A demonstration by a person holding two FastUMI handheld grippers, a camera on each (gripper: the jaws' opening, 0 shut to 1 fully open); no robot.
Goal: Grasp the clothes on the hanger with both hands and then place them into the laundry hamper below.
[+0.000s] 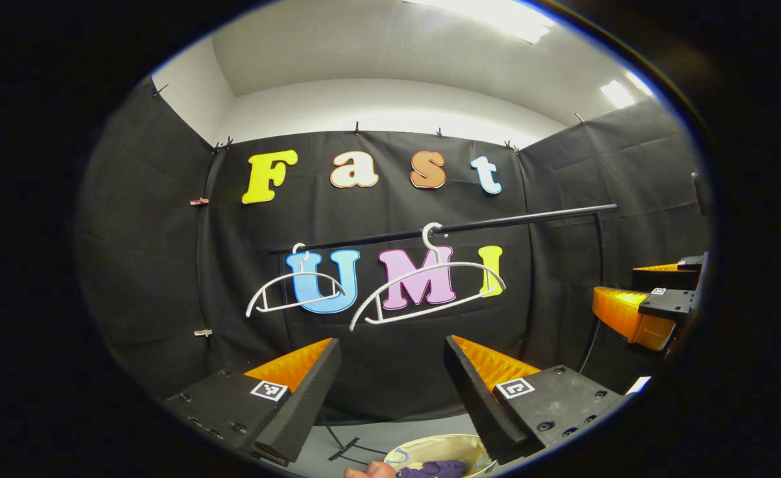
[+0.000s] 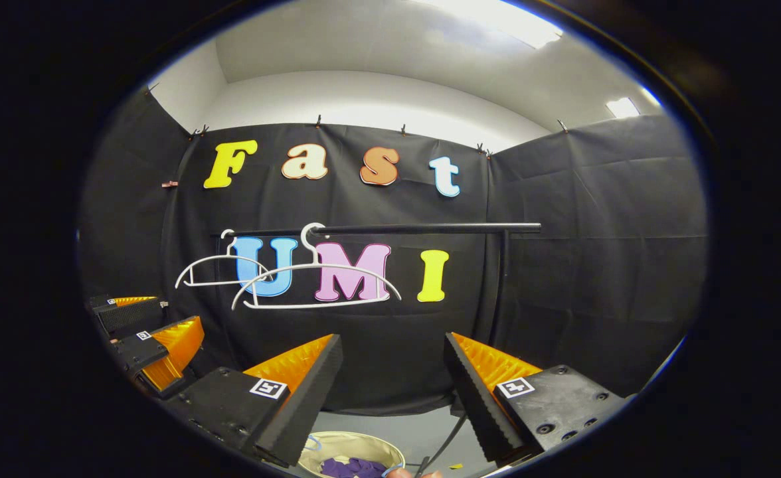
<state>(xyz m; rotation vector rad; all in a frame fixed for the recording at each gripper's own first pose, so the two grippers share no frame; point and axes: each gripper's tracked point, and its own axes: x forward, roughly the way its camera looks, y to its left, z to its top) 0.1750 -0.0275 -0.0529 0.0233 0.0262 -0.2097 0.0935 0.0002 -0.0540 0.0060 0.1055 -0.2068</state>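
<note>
Both grippers (image 1: pixel 390 392) (image 2: pixel 390 392) gape wide — purple clothes (image 2: pixel 354 467) crumpled, axis unclear, in hamper (image 2: pixel 324 443).

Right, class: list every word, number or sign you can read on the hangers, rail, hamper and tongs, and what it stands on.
No readable text on any of them.
White hangers, rail, laundry hamper: plain, no print seen.
Left tongs and right tongs: the square markers carry a black-and-white pattern, no letters or numbers.
</note>
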